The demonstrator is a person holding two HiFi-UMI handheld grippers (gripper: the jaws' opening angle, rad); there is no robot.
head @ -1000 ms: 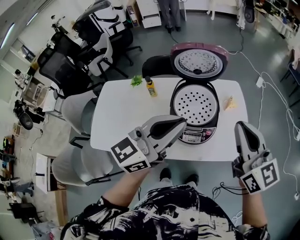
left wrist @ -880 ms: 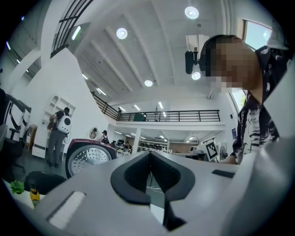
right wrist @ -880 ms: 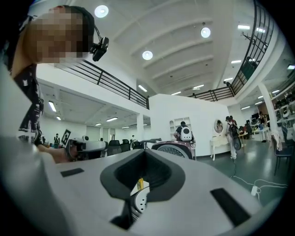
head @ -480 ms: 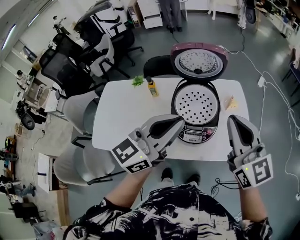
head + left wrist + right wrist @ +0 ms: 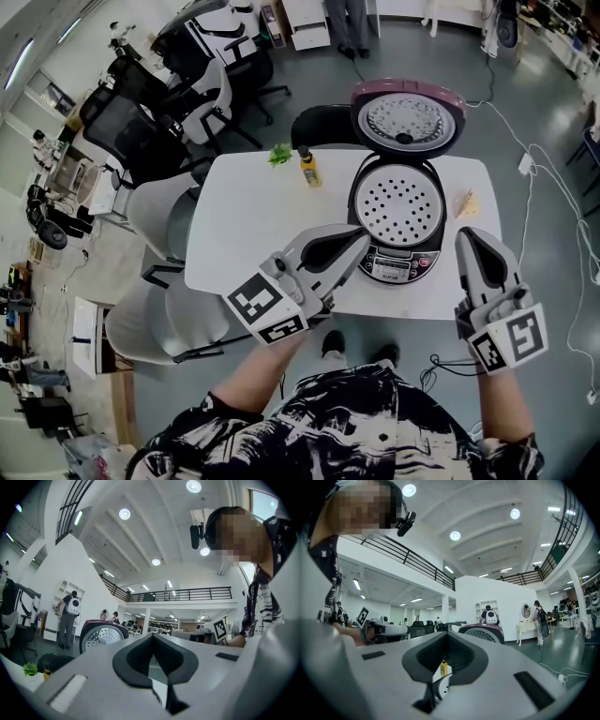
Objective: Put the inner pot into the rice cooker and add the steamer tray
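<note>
The rice cooker (image 5: 398,253) stands on the white table (image 5: 248,225) with its lid (image 5: 409,117) swung up and back. A perforated steamer tray (image 5: 400,201) lies in its mouth; the inner pot beneath is hidden. My left gripper (image 5: 360,234) is shut and empty, its tips just left of the cooker's front. My right gripper (image 5: 472,240) is shut and empty too, beside the cooker's right front at the table edge. In the left gripper view the closed left gripper (image 5: 152,637) points past the lid (image 5: 101,637). The right gripper (image 5: 446,635) faces the lid (image 5: 482,632).
A yellow bottle (image 5: 307,169) and a green leafy item (image 5: 278,154) stand at the table's far side. A small yellowish item (image 5: 466,202) lies right of the cooker. Office chairs (image 5: 155,220) crowd the table's left; cables run over the floor at right.
My right gripper has drifted a little left, closer to the cooker. The left gripper has stayed put. Both stayed shut.
</note>
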